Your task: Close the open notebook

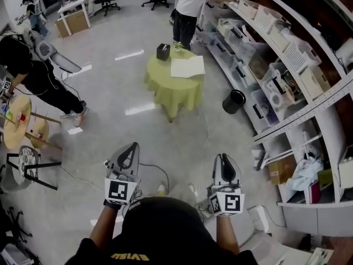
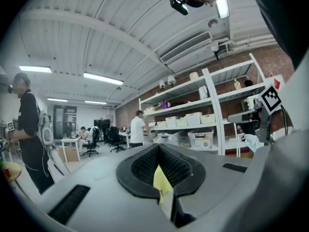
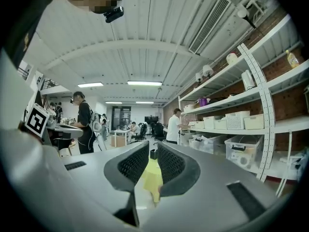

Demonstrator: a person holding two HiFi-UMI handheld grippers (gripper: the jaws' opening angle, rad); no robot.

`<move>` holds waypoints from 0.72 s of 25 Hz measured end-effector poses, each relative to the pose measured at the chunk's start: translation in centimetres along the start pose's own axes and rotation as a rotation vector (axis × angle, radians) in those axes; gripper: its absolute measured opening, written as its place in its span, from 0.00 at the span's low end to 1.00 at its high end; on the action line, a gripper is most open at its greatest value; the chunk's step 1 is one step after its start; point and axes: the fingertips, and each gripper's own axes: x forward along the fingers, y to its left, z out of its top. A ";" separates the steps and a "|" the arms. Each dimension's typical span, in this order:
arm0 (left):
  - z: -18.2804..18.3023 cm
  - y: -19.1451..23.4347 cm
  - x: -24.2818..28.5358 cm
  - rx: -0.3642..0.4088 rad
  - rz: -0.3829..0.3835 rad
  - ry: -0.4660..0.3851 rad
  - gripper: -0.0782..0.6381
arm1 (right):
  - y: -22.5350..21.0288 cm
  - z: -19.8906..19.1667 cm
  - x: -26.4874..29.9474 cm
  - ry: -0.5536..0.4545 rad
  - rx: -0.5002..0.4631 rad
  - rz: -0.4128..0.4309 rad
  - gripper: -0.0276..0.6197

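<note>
The open notebook [image 1: 187, 67] lies with its white pages up on a small round table [image 1: 165, 88] under a yellow-green cloth, far ahead across the floor. Both grippers are held low and near my body, well short of the table. My left gripper [image 1: 132, 146] is shut and empty, its tips touching [image 2: 158, 147]. The right gripper [image 1: 222, 156] is also shut with nothing held; only a thin slit shows between its pads [image 3: 153, 144]. Through each pair of jaws the yellow cloth [image 2: 161, 180] [image 3: 150, 178] shows in the distance.
A black box [image 1: 162, 51] and a small plant [image 1: 177, 46] stand on the table behind the notebook. A black bin [image 1: 234, 101] stands right of it, before long shelves [image 1: 287, 65]. One person in white [image 1: 190, 4] stands beyond; another in black [image 1: 33, 76] is at left, by a stool [image 1: 25, 162].
</note>
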 end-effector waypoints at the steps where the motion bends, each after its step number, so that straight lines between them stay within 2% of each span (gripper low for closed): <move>1: 0.0 0.2 0.0 -0.005 0.001 -0.003 0.13 | 0.1 0.0 0.2 -0.002 0.004 0.000 0.15; 3: 0.0 0.8 0.1 -0.020 0.011 -0.005 0.13 | 0.3 0.1 0.5 -0.004 0.012 -0.001 0.22; 18: -0.4 2.9 0.6 -0.012 0.030 0.002 0.13 | -0.5 0.3 2.0 0.007 0.016 -0.009 0.46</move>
